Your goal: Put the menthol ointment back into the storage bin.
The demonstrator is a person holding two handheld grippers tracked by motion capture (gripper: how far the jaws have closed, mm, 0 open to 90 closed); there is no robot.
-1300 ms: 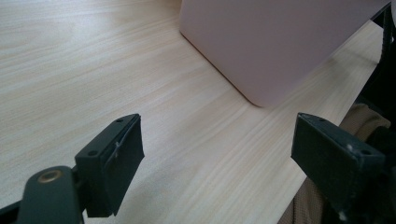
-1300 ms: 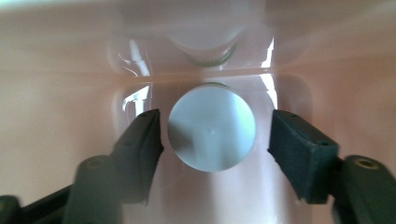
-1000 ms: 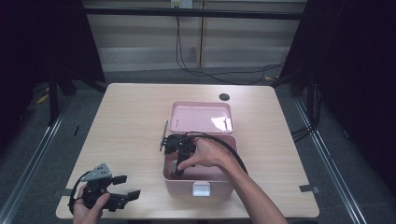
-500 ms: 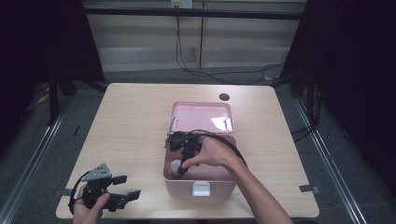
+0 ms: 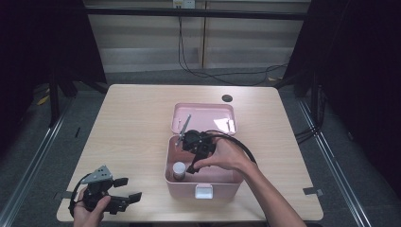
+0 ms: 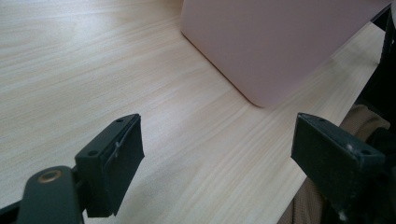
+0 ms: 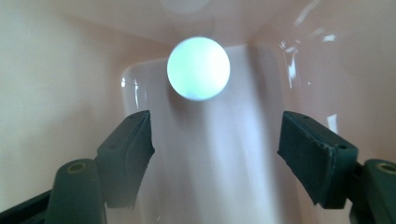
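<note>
A pink box (image 5: 203,182) stands open on the table, its lid (image 5: 203,116) tipped back. A small white round object (image 5: 178,169) rests on the box floor at the near left corner. My right gripper (image 5: 189,163) hovers over the inside of the box, to the right of the object, pointing down at it. Seen from the right gripper view, the white object (image 7: 198,68) lies beyond the open right gripper (image 7: 217,126), with nothing between the jaws. At the table's near left corner, my left gripper (image 5: 130,188) is open. The left gripper (image 6: 217,135) faces the pink box wall (image 6: 280,42).
The light wooden table (image 5: 132,123) has bare wood left of the box. A small black disc (image 5: 227,98) lies near the far edge. A thin metal stay (image 5: 183,127) props the lid. A white latch (image 5: 204,191) sits on the box front.
My right gripper has risen and drawn back from the near left corner of the box, leaving the white object uncovered on the floor. The left gripper has stayed put.
</note>
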